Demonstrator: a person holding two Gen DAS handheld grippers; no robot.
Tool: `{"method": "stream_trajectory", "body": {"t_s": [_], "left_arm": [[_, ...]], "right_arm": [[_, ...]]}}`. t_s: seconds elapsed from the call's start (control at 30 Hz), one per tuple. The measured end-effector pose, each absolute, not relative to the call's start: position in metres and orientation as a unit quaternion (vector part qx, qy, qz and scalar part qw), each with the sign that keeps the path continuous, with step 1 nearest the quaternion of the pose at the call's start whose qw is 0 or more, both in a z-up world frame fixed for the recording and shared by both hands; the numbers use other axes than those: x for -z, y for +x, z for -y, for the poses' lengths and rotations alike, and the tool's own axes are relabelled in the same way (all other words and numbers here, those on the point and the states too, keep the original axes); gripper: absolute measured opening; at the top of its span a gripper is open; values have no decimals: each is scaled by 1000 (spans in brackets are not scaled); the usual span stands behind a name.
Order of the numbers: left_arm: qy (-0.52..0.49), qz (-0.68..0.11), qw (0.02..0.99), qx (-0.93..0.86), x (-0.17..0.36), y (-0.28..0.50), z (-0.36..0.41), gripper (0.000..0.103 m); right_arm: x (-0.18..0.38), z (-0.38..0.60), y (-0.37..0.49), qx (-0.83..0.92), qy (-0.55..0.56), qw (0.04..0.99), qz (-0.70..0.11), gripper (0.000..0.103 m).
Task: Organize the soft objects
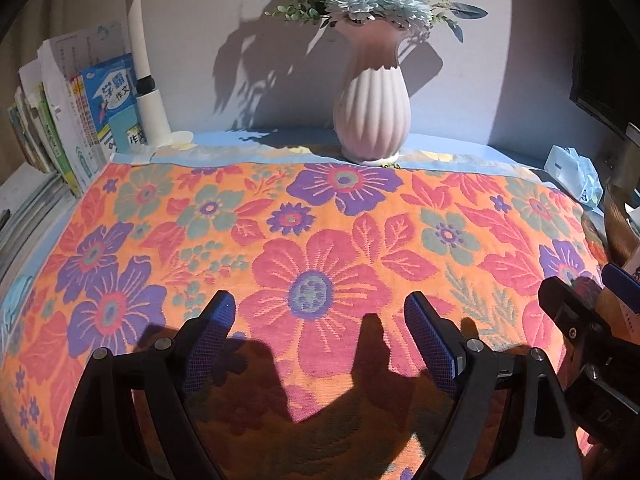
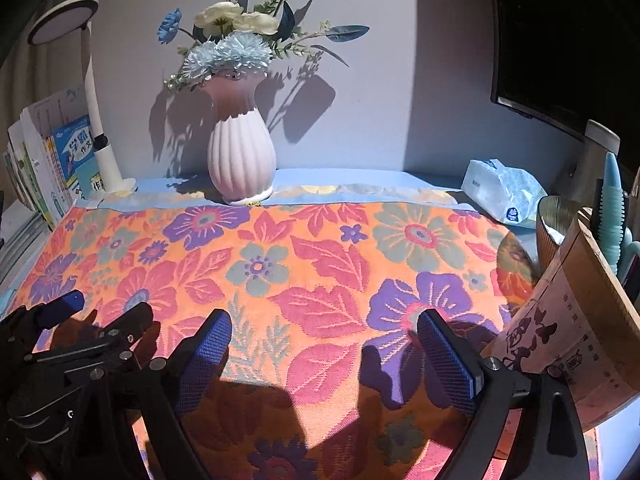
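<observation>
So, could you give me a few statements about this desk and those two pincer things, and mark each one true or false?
1. The flowered towel lies spread flat on the desk. True.
2. The left gripper has a fold of the towel pinched in its jaws. False: its jaws stand open above the cloth, with nothing between them.
3. The ribbed vase of flowers stands behind the towel, by the wall. True.
4. The right gripper is shut. False: its jaws are wide open over the towel.
5. The tissue pack lies on the left beside the books. False: it lies at the right; the books stand at the left near the desk lamp.
</observation>
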State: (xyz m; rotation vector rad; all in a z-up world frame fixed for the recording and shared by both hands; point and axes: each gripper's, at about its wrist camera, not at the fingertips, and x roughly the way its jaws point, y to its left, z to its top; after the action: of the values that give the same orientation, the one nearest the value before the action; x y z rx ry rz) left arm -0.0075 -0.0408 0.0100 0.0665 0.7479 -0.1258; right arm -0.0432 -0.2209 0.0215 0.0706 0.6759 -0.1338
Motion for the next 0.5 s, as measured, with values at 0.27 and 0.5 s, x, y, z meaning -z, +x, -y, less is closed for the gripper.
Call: {"method": "stream_trajectory", "body": {"t_s": [0.27, 0.5], "left_arm": [[27, -373, 925, 61, -8, -4, 39, 86], [27, -378, 924, 54, -6, -3, 37, 88]], "right_arm": [[-21, 221, -42, 66, 33, 939, -335, 94], [-20, 221, -40, 66, 30, 938, -339, 95]]}}
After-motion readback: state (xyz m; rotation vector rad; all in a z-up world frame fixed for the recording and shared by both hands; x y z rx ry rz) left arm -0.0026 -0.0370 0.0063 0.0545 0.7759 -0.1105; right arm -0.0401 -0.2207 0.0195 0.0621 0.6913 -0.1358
